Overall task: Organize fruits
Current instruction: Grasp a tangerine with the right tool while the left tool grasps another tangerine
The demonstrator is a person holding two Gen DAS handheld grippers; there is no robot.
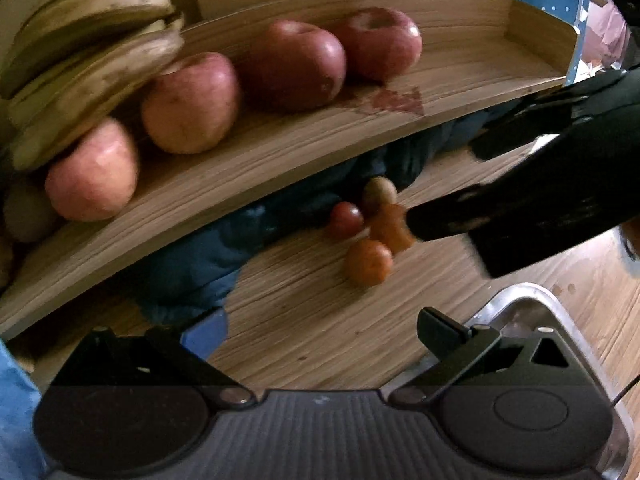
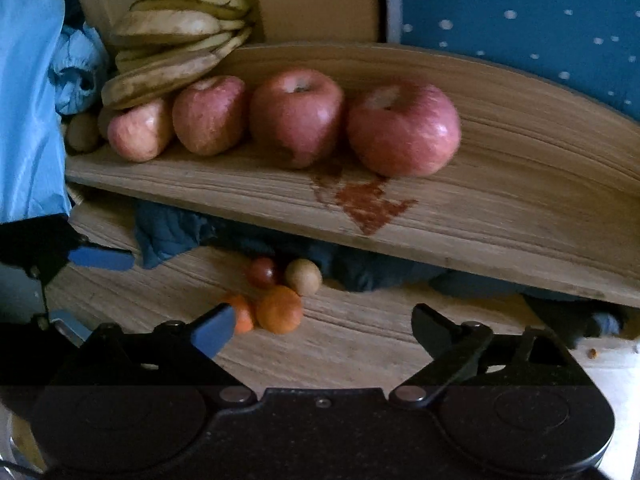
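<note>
**Four apples and a bunch of bananas on the tray, four small fruits below**

A raised wooden tray (image 2: pixel 520 184) carries four red apples (image 2: pixel 404 128) in a row, each close beside the next. At the row's left end a bunch of bananas (image 2: pixel 180 40) rests partly on top of the leftmost apple. A small brown round fruit (image 2: pixel 82 132) sits at the tray's far left edge. A reddish stain (image 2: pixel 368 204) marks the tray in front of the rightmost apple.

On the wooden table (image 2: pixel 340 344) below, four small fruits cluster together: two orange ones (image 2: pixel 279 309), one dark red (image 2: pixel 262 272) and one pale brown (image 2: pixel 303 277). A dark blue cloth (image 2: pixel 172 232) lies under the tray.

The right gripper (image 2: pixel 320 326) is spread wide with nothing between its fingers, just in front of the small cluster. The left gripper (image 1: pixel 324 332) is also spread and empty.
</note>
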